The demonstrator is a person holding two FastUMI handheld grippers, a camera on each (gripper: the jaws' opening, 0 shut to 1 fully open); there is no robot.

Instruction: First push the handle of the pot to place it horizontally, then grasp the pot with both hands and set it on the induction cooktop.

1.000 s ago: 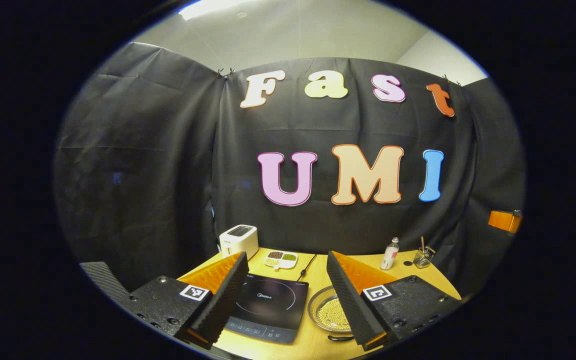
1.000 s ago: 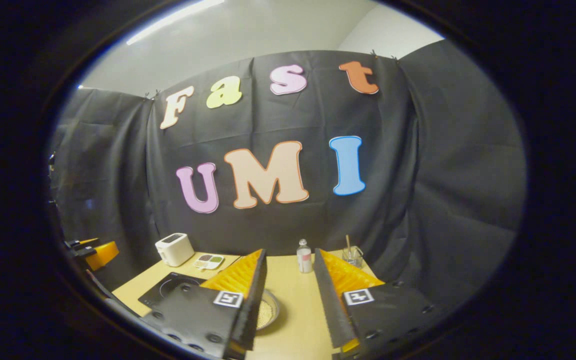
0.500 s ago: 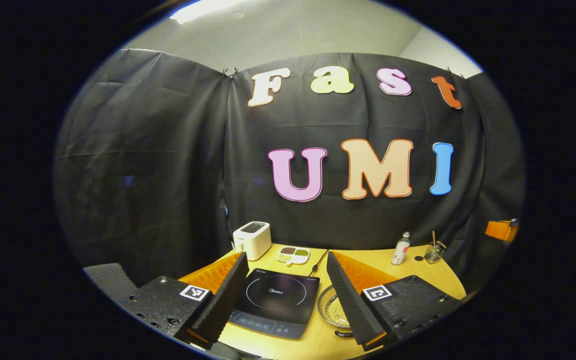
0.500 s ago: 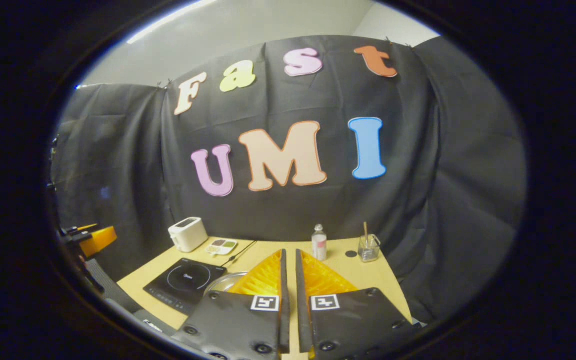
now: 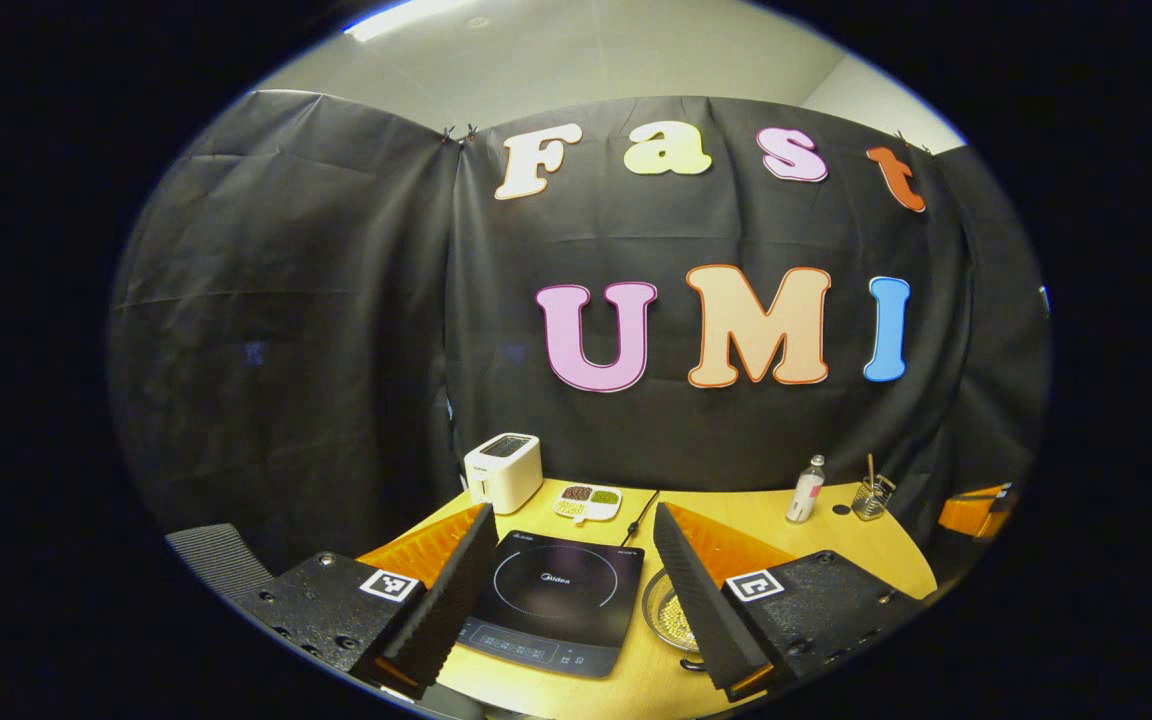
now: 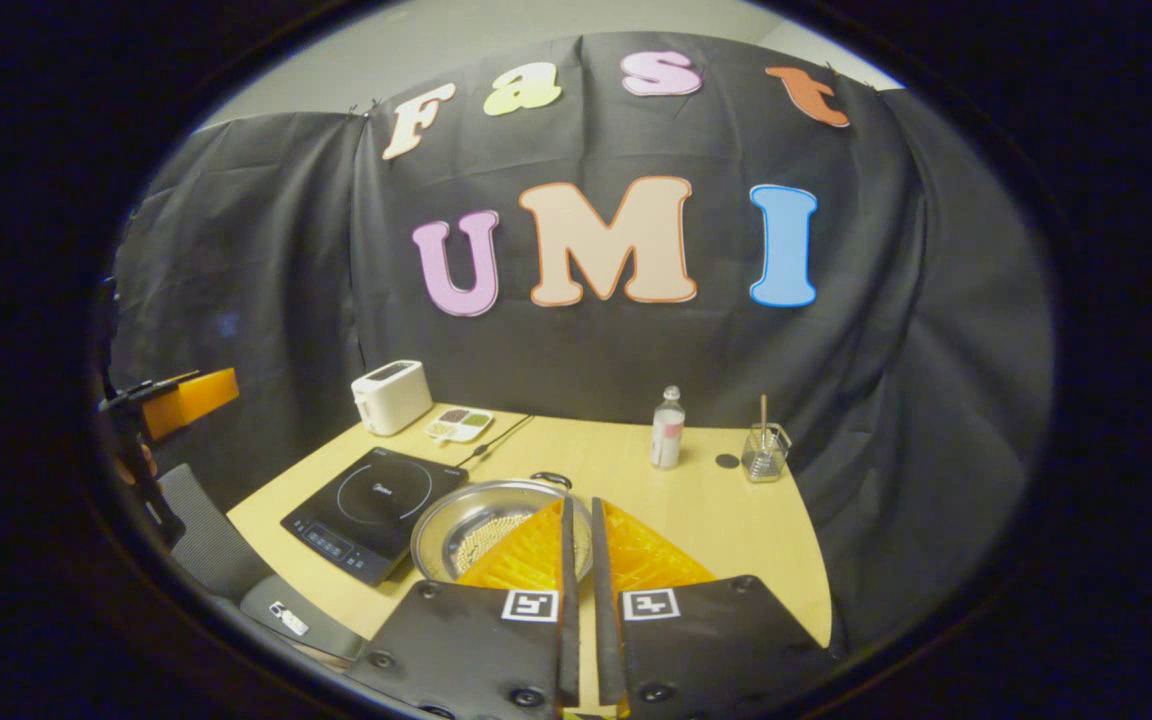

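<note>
Round metal pot [image 6: 481, 525], perhaps bead-filled, beside flat cooktop [image 6: 373, 497]

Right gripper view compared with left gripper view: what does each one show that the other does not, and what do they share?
Right gripper view: the pot with its whole rim and its far handle, beyond the right gripper, fingers nearly together. Left gripper view: the left gripper wide open, one finger covering most of the pot. Both: induction cooktop, toaster, divided dish, bottle and glass on the table.
</note>
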